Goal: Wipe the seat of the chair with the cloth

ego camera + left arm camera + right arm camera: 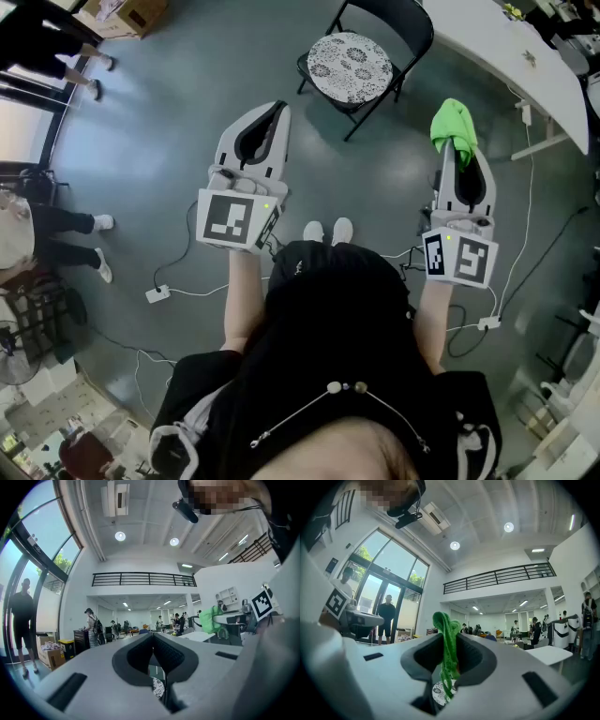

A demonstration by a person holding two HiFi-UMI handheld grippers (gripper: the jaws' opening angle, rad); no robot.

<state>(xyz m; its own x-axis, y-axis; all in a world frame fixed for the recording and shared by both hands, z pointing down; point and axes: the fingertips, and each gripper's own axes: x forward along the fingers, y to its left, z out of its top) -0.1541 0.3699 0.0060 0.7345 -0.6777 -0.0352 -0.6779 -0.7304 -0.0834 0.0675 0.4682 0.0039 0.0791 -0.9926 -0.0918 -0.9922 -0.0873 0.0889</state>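
Note:
A black folding chair [405, 26] stands ahead of me on the grey floor, its round seat cushion [350, 63] patterned black and white. My right gripper [458, 141] is shut on a bright green cloth [453, 127], held up in the air to the right of the chair and short of it. In the right gripper view the cloth [448, 656] hangs bunched between the jaws, with a bit of the cushion [439, 691] below. My left gripper [281, 109] is shut with nothing in it, held left of the chair. The left gripper [152, 637] also sees the cloth [209, 619] at its right.
A white table [511, 52] runs along the upper right behind the chair. Cables and power strips [157, 293] lie on the floor near my feet. Standing people's legs [66, 239] show at the left edge. A cardboard box [131, 14] sits at the top left.

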